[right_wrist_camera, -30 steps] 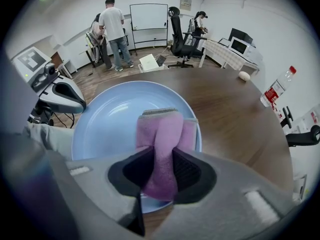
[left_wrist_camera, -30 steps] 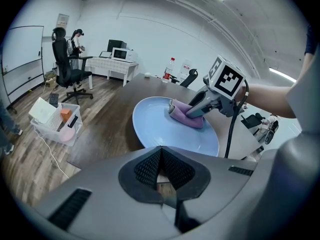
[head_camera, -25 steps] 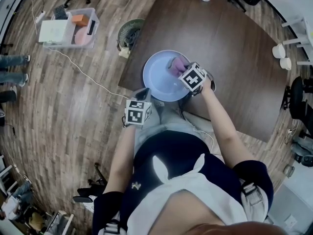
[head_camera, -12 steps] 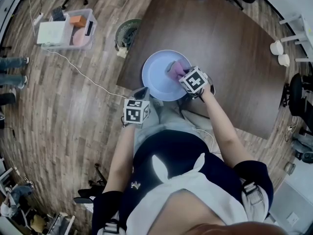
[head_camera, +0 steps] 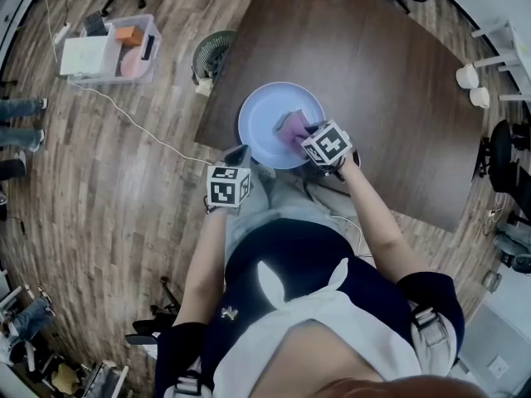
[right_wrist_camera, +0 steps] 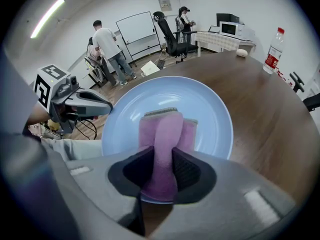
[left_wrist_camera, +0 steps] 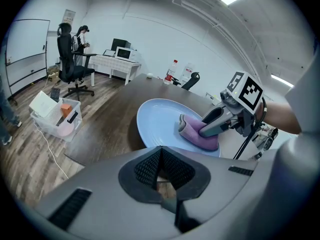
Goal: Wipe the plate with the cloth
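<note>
i am gripping the cloth [right_wrist_camera: 161, 129] in my right claw [right_wrist_camera: 162, 156], its two pads squeezing a raised fold of the pink fabric between them. the rest of the cloth is lying flat on the plate [right_wrist_camera: 210, 109], spread out ahead of the jaws. this claw is pointing steeply down onto the plate, and in the head view the cloth is sitting on the part of the plate nearest my right hand.

the pale blue plate is resting on the dark brown table [head_camera: 382, 81], close to the table edge nearest me.

my left claw [left_wrist_camera: 161, 151] is sitting closed, its pad tips meeting with nothing gripped between them. it is hanging off the plate, just beside the plate's near rim and by the table's edge, aiming across the plate toward my right claw.

a water bottle [right_wrist_camera: 272, 49] is standing far off on the table, well apart from the plate. a clear plastic bin [head_camera: 108, 48] is sitting on the wooden floor, well away from the table.
</note>
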Demonstrator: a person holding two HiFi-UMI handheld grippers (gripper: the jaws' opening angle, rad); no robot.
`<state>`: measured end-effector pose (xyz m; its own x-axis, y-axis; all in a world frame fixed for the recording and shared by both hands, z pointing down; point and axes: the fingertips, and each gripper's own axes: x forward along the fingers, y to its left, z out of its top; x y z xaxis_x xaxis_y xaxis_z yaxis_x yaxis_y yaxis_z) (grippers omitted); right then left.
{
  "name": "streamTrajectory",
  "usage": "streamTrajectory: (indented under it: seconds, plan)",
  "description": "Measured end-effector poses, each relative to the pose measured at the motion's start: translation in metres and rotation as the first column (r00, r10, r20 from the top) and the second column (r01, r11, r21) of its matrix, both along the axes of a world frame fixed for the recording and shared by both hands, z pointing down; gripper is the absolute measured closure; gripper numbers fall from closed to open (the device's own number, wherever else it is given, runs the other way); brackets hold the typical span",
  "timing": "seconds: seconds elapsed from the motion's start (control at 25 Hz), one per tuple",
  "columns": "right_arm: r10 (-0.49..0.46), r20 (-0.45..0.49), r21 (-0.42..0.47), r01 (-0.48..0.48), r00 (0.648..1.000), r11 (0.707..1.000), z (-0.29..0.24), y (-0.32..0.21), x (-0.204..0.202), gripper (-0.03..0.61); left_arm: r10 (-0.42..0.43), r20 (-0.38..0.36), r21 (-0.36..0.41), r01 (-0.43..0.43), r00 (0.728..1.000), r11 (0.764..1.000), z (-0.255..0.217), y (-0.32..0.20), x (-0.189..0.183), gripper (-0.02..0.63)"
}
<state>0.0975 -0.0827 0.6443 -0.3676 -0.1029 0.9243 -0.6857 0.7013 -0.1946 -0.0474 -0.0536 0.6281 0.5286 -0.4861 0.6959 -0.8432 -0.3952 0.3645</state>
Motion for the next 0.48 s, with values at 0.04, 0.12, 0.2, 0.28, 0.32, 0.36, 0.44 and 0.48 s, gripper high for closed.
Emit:
streamTrajectory:
  seconds: [0.04,0.12,0.2,0.28,0.32,0.36,0.44,0.48]
  plan:
    - [-0.002,0.001,-0.001,0.002,1.000,1.000,0.000,0.002,-0.001,0.469,0.000,0.001,0.001,0.000,1.000,1.000,0.000,0.000,0.000,0.611]
    - [-0.004,0.005,-0.008,0.004,1.000,1.000,-0.001,0.005,-0.003,0.469,0.000,0.002,0.002,0.000,1.000,1.000,0.000,-0.001,0.000,0.611]
    - [-0.004,0.017,-0.015,0.004,1.000,1.000,-0.001,0.009,-0.006,0.469,-0.001,0.003,0.001,0.001,1.000,1.000,-0.001,-0.001,0.001,0.611]
    - [-0.005,0.032,-0.021,0.005,0.999,1.000,-0.001,0.013,-0.010,0.469,-0.003,0.005,-0.001,0.003,1.000,1.000,-0.002,-0.002,0.001,0.611]
    - [-0.008,0.039,-0.022,0.008,0.999,1.000,-0.001,0.015,-0.013,0.469,-0.004,0.005,-0.001,0.004,1.000,1.000,-0.002,-0.002,0.001,0.611]
    - [-0.012,0.045,-0.023,0.013,0.999,1.000,-0.001,0.016,-0.015,0.469,-0.005,0.004,-0.002,0.005,1.000,1.000,-0.002,-0.002,0.001,0.611]
    - [-0.024,0.054,-0.027,0.025,0.998,0.999,0.000,0.020,-0.021,0.469,-0.009,0.004,-0.002,0.009,1.000,1.000,-0.002,-0.003,0.000,0.611]
    - [-0.030,0.058,-0.029,0.031,0.998,0.999,0.000,0.022,-0.024,0.469,-0.010,0.004,-0.002,0.010,1.000,1.000,-0.002,-0.003,0.000,0.611]
